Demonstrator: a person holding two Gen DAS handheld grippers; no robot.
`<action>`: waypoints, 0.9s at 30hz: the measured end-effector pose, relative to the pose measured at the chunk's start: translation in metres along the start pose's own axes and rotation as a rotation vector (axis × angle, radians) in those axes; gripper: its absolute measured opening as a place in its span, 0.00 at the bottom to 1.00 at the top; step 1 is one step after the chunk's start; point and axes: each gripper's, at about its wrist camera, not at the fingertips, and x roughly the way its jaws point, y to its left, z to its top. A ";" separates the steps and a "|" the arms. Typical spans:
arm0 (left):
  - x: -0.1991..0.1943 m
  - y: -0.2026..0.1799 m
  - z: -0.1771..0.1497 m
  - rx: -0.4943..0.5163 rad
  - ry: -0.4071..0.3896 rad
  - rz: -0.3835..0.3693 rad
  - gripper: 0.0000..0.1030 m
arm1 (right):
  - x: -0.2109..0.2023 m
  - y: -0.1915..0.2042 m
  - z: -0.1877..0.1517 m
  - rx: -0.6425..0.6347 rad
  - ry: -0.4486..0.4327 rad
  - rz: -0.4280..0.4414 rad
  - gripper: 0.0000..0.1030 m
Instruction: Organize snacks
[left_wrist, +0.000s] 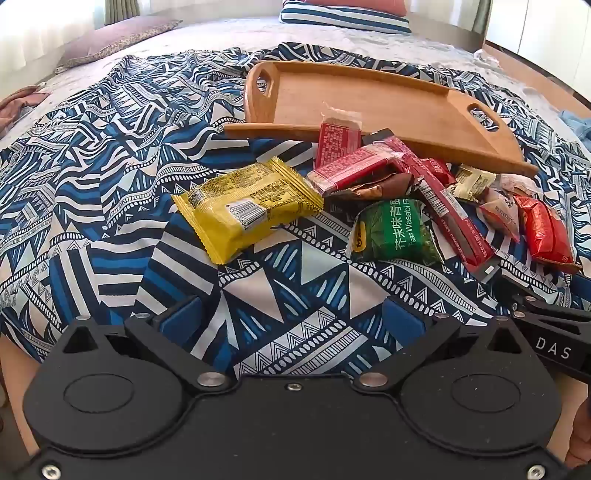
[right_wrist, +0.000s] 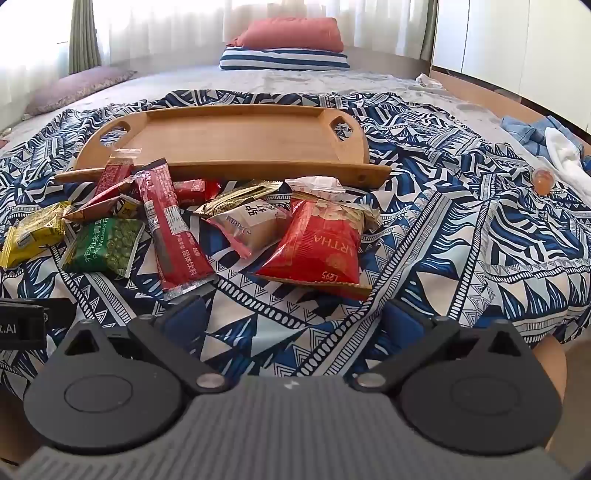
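Both grippers tilt down over the bed, left gripper (left_wrist: 293, 317) and right gripper (right_wrist: 293, 315) with fingers spread wide, empty, short of the snacks (right_wrist: 177, 229) before the tray (right_wrist: 229, 138).

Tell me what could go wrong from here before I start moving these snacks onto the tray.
The snack packets overlap: pulling the long red stick pack may drag the green wasabi pea packet beside it. The wooden tray sits on rumpled cloth over a bed, so it may tip when loaded. Puffy packets like the red bag could slip or crush.
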 end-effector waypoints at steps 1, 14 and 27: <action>0.000 0.000 0.000 0.000 0.000 0.000 1.00 | 0.000 0.000 0.000 0.001 0.000 0.001 1.00; 0.000 0.000 0.000 -0.002 0.003 -0.002 1.00 | 0.000 0.000 0.000 0.003 0.006 0.002 1.00; 0.000 0.000 0.000 -0.002 0.002 -0.001 1.00 | 0.001 -0.001 0.000 0.002 0.008 0.002 1.00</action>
